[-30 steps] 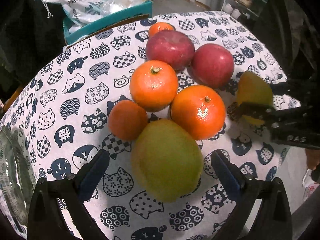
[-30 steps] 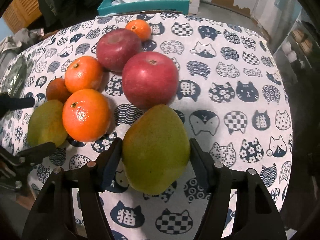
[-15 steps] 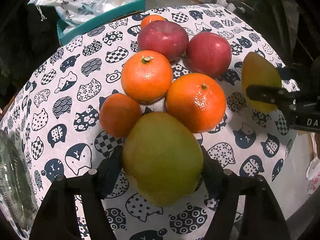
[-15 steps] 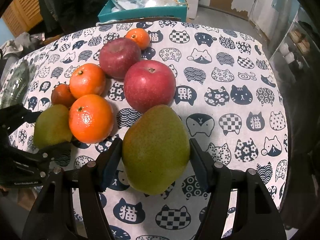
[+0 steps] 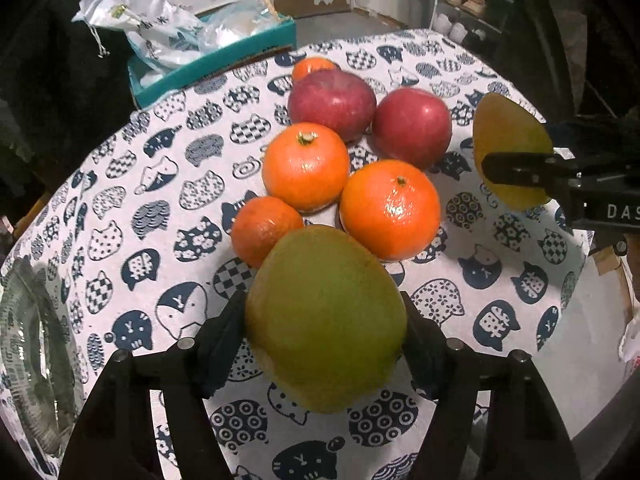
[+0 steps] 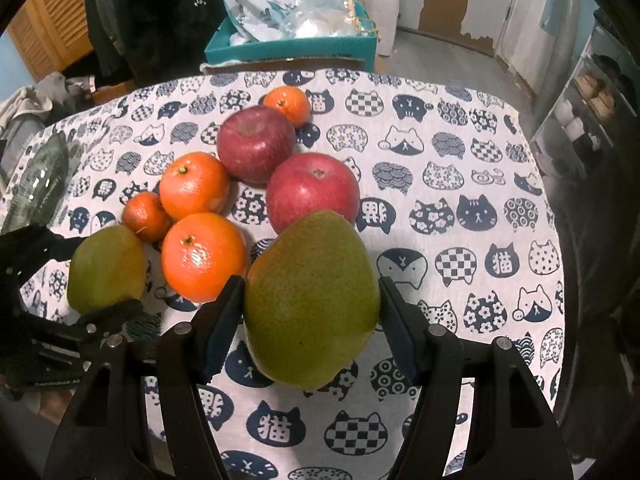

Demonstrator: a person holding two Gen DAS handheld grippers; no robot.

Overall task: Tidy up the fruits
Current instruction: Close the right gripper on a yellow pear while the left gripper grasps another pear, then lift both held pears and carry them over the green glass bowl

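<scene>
Since a second ago the left gripper (image 5: 325, 322) has been closing, and its fingers now pinch a green pear (image 5: 325, 318) that then lay loose between them; the right gripper (image 6: 311, 308) has kept its grip on the second pear (image 6: 311, 300) and appears slightly higher over the table. In the left wrist view the left pear sits at the near edge of the fruit cluster, just beside a small orange (image 5: 266, 230) on its far left and a large orange (image 5: 390, 210) on its far right. Beyond them lie another large orange (image 5: 306, 166), two red apples (image 5: 332, 104) (image 5: 412, 128) and, farthest, a little tangerine (image 5: 312, 68). All rest on a cloth printed with cat faces (image 5: 160, 184). The right gripper's pear shows at the right edge of that view, with a black finger crossing it. In the right wrist view the second pear fills the gap between the pads, pressed on both sides. A clear glass bowl (image 5: 36, 360) stands at the near left of the table, and a teal box (image 6: 292, 46) holding plastic bags sits beyond the far edge.
</scene>
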